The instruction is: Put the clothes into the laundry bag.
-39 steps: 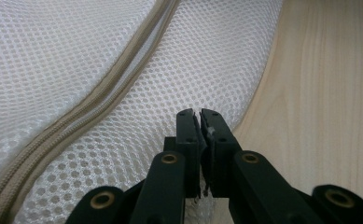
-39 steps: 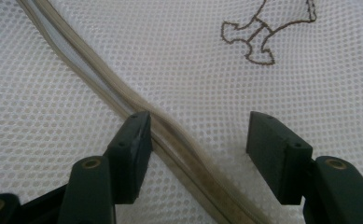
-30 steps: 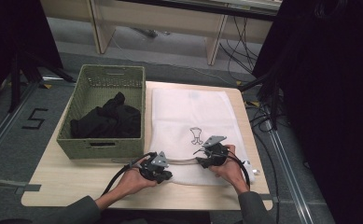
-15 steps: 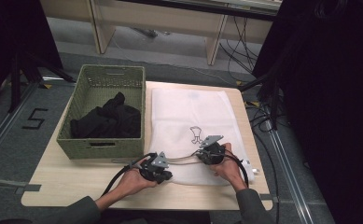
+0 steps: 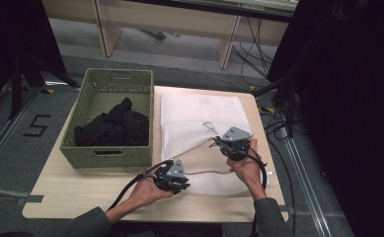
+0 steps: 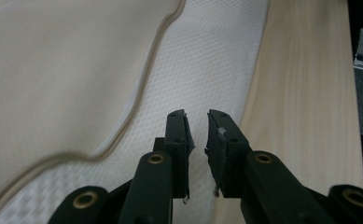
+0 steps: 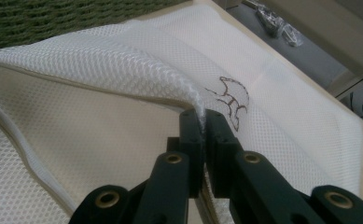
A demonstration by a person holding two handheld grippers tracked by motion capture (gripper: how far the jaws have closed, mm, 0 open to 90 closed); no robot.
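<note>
Here the right gripper (image 5: 227, 143) is pinching the mesh laundry bag's (image 5: 199, 116) upper layer; the left gripper (image 5: 182, 183), jaws slightly parted and holding nothing, is waiting at its seven o'clock.

Right tool (image 5: 224, 144) lifts the white mesh bag's (image 5: 199, 116) edge, apparently pinched.

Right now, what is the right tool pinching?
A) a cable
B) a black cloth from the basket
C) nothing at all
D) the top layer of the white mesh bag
D: the right tool is shut on the top layer of the white mesh bag, holding it up off the lower layer.
</note>
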